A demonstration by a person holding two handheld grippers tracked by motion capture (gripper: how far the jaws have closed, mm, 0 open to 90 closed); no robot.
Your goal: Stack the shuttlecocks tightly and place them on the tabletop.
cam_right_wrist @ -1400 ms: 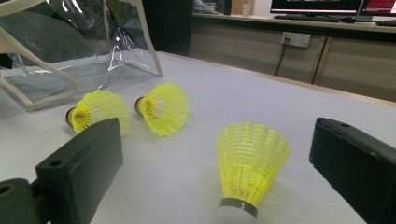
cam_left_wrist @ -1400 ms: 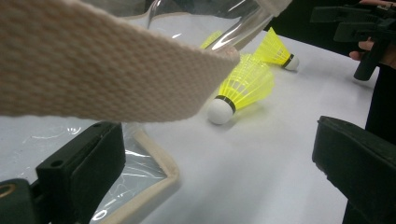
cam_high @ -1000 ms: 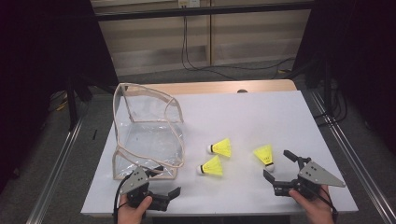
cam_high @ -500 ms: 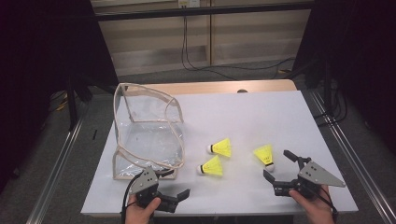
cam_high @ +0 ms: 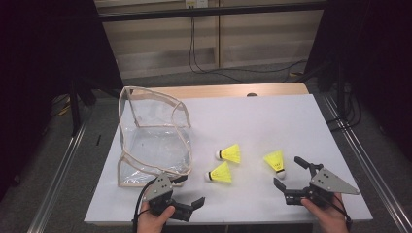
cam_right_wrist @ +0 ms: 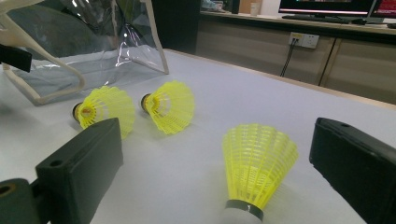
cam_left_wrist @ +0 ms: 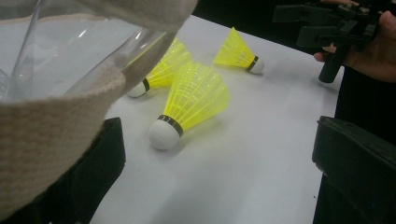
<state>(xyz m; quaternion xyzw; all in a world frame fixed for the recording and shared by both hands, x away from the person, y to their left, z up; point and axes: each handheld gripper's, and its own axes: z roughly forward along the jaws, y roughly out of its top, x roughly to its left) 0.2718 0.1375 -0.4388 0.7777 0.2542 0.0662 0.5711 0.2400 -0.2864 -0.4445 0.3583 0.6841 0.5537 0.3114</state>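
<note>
Both claws stand open and empty at the near edge of the white worktop [cam_high: 301, 121]: the left claw [cam_high: 187, 194] just beside the clear bag [cam_high: 155, 136], the right claw [cam_high: 289, 174] close to the nearest of three yellow shuttlecocks [cam_high: 275, 162]. The other two [cam_high: 220, 173] [cam_high: 230, 154] lie between bag and right claw. Featherlight, with springy, crushable skirts, they are likely best pinched gently at the cork.

Bare white table [cam_high: 272, 121] lies open from 12 to 2 o'clock of the three yellow plastic shuttlecocks [cam_high: 221, 174], while the clear plastic bag with beige fabric trim [cam_high: 154, 141] blocks passage at their 9 to 10 o'clock.
</note>
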